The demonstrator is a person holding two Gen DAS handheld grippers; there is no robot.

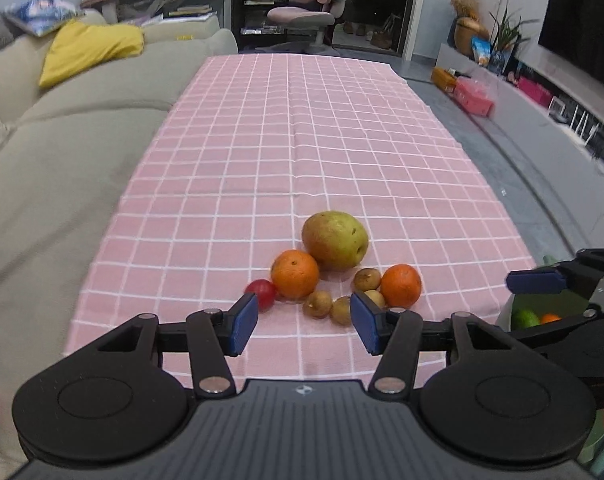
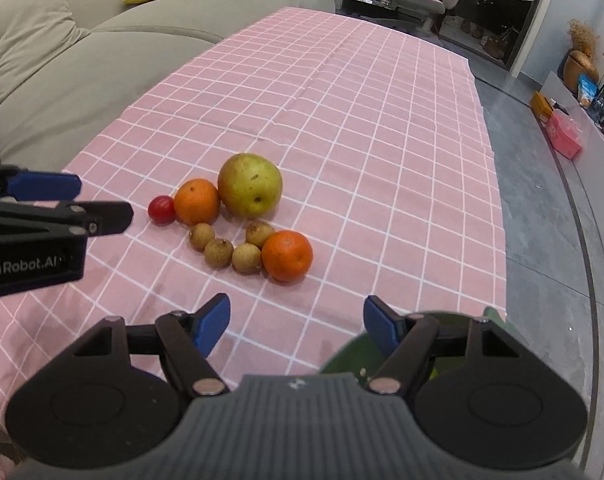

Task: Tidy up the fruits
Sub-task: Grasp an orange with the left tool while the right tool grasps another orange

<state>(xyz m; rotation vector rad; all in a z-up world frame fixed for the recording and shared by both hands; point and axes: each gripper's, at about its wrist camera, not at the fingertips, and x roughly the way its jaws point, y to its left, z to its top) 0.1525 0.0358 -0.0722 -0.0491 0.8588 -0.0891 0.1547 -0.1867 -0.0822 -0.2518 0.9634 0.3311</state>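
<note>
A cluster of fruit lies on the pink checked tablecloth (image 1: 262, 140): a green-yellow pear (image 1: 335, 245) (image 2: 250, 185), two oranges (image 1: 295, 274) (image 1: 401, 285) (image 2: 196, 201) (image 2: 287, 255), a small red tomato (image 1: 263, 293) (image 2: 162, 209) and several brown longans (image 1: 318, 304) (image 2: 218, 253). My left gripper (image 1: 303, 324) is open and empty, just short of the longans. My right gripper (image 2: 296, 326) is open and empty, a little nearer than the fruit. A green bowl (image 2: 349, 354) sits under its right finger; it shows in the left wrist view (image 1: 541, 304) holding a lime and an orange.
A beige sofa (image 1: 62, 140) with a yellow cushion (image 1: 90, 48) runs along the table's left side. Grey floor (image 2: 541, 220) lies past the right edge, with a low TV cabinet (image 1: 541, 104) and boxes. A pink chair (image 1: 309, 4) stands beyond the far end.
</note>
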